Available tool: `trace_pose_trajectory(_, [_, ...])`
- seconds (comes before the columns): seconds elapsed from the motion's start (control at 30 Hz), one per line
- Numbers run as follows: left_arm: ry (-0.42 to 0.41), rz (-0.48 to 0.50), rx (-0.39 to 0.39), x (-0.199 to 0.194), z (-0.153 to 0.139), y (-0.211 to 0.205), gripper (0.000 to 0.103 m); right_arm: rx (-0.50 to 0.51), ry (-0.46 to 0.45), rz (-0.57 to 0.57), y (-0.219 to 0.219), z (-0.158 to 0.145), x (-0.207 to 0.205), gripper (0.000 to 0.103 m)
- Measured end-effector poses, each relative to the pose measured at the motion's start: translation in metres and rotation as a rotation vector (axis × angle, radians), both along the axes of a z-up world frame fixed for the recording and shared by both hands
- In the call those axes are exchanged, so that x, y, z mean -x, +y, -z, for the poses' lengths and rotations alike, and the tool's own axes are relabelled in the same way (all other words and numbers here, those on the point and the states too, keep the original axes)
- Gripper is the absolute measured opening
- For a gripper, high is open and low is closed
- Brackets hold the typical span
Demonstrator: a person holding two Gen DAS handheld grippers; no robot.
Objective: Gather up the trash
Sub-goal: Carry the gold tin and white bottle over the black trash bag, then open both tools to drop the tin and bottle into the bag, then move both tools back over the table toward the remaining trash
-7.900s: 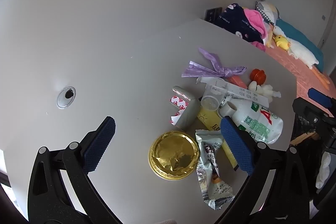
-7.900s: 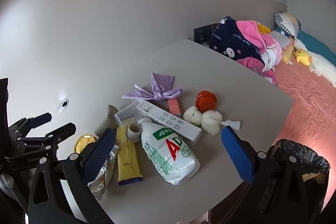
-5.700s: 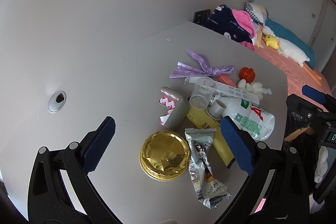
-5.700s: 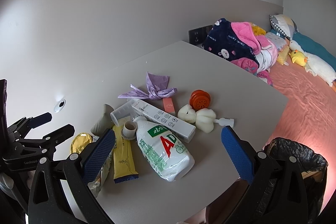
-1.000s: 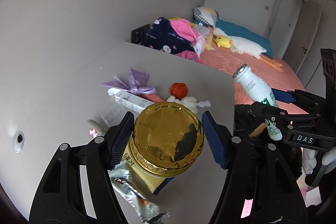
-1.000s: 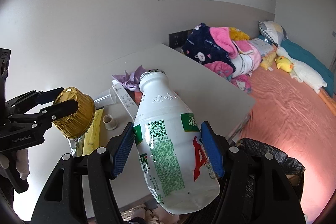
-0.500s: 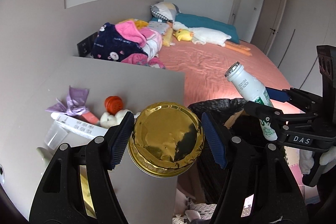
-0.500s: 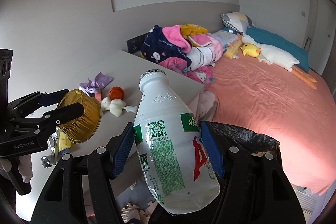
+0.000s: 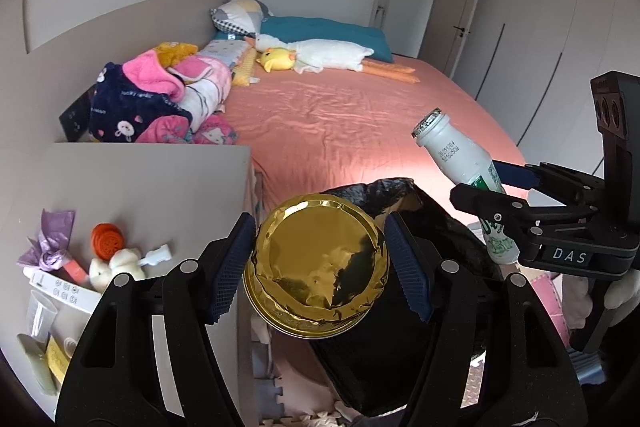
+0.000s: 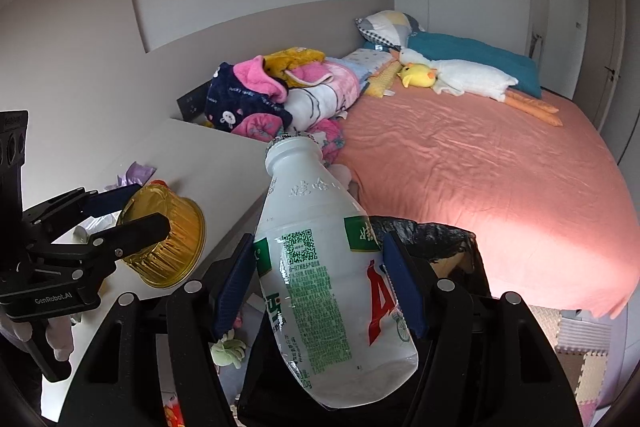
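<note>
At lower centre of the left wrist view, we hold our left tongs (image 9: 320,263) clamped on the round gold foil cup (image 9: 318,267), its flat bottom facing the camera. Directly behind and below it gapes the black-lined trash bin (image 9: 440,223). Our right tongs (image 10: 318,283) grip the white plastic drink bottle (image 10: 324,267), neck tilted up-left, with the bin's rim just beyond at right. Both loads look close enough; the bottle seems nearer the opening.
</note>
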State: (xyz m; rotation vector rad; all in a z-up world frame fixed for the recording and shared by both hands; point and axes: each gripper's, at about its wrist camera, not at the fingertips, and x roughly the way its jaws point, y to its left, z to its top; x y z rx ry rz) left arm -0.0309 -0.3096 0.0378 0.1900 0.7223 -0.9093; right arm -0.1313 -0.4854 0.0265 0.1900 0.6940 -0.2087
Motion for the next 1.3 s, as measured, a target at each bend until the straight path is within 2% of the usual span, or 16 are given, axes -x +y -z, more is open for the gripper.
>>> trace_pose_trajectory(0.1, [0.034,0.054,0.026,0.002,0.002,-0.015,0.066,-0.014,-0.011,0.048,-0.013,0.000,0.009,0.066])
trace_pose_trajectory(0.17, [0.086,0.102,0.046,0.000,0.004,-0.024,0.084,-0.045,-0.041,0.122,-0.028,-0.001,0.016,0.066])
trace_pose_trajectory(0.2, [0.093,0.104,0.055,0.000,0.005,-0.028,0.097,-0.058,-0.050,0.166,-0.035,-0.002,0.020,0.071])
trace_pose_trajectory(0.27, [0.101,0.125,0.075,0.003,0.005,-0.037,0.097,-0.051,-0.067,0.245,-0.046,-0.005,0.028,0.084])
trace_pose_trajectory(0.43, [0.112,0.156,0.059,0.009,0.009,-0.055,0.097,-0.026,-0.080,0.289,-0.059,-0.008,0.038,0.084])
trace_pose_trajectory(0.63, [0.113,0.156,0.048,0.005,0.011,-0.059,0.097,-0.033,-0.068,0.281,-0.064,-0.005,0.036,0.084])
trace_pose_trajectory(0.9, [0.105,0.090,0.037,-0.004,0.013,-0.038,0.097,-0.044,-0.067,0.197,-0.047,-0.004,0.014,0.084])
trace_pose_trajectory(1.3, [0.102,-0.075,0.038,-0.025,0.015,0.019,0.097,-0.042,-0.043,0.023,0.003,-0.001,-0.031,0.084])
